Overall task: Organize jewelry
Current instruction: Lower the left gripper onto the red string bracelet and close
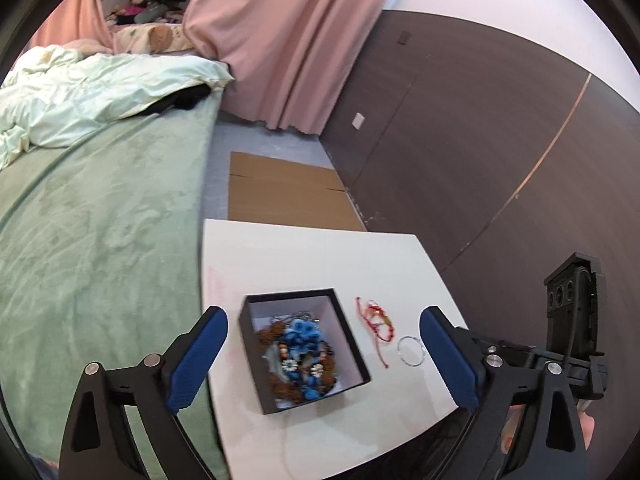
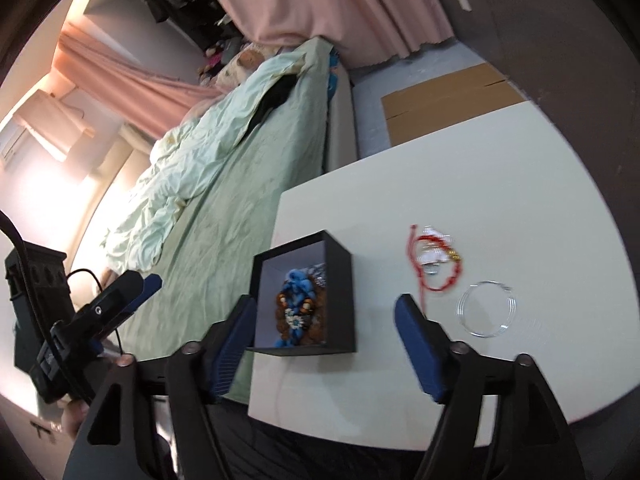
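Black box (image 1: pixel 305 354), white inside, holding blue and brown beads (image 1: pixel 301 346). Red cord bracelet (image 1: pixel 376 320) and silver ring (image 1: pixel 411 351) on white desk (image 1: pixel 304 256). Green bed (image 1: pixel 100 240), pink curtains (image 1: pixel 296 40).

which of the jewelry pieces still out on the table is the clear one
The thin clear ring bangle, lying flat and apart from the red cord bracelet, on the side away from the black box.

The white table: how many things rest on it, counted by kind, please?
Black open box with beaded jewelry inside: 1
Red cord bracelet: 1
Thin silver ring bangle: 1
Total: 3 on the white table
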